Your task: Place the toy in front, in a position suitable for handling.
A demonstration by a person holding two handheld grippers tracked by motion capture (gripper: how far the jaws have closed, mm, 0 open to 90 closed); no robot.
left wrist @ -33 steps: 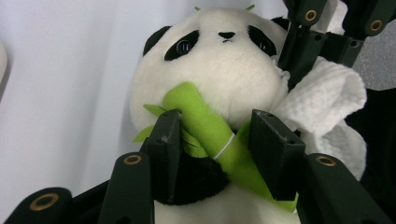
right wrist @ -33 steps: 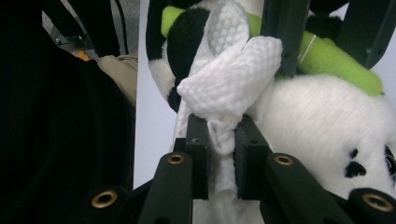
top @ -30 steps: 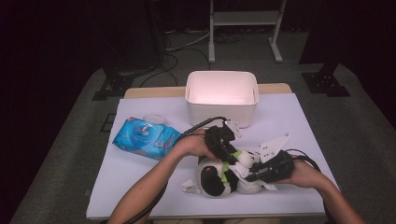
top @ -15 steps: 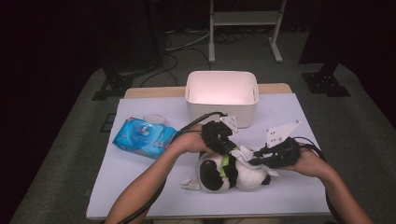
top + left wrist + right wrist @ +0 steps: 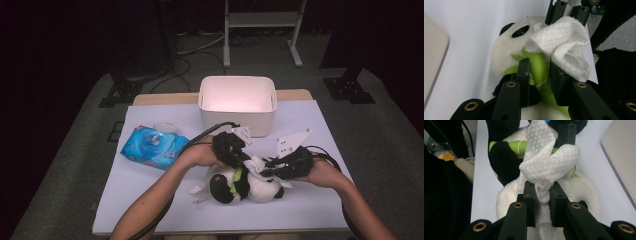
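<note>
Wiping in progress on a plush panda, which lies on its side at lower centre of the high view, on the white table cover. Its head points toward frame left, its white body toward frame right.

- Green bamboo piece on the panda's front: the left gripper is clamped on it, jaws on either side of the stalk, which steadies the toy.
- White wet wipe: bunched up, its twisted tail pinched between the jaws of the right gripper. The loose bulk of the wipe rests against the panda's chest, beside the bamboo.
- In the high view both grippers meet over the toy, left gripper from upper left, right gripper from the right, forearms entering from the bottom edge.
- Another scrap of white material lies on the cover just left of the panda's head; what it is I cannot make out.
- Blue pack of wipes at centre left, well apart from the toy, lid flap open.
- White bin at upper centre, beyond the hands; its inside looks bare from here.

Judgement: cleaning is mid-way. The wipe is out of the pack and on the toy; finishing the rub and discarding the wipe remain.
</note>
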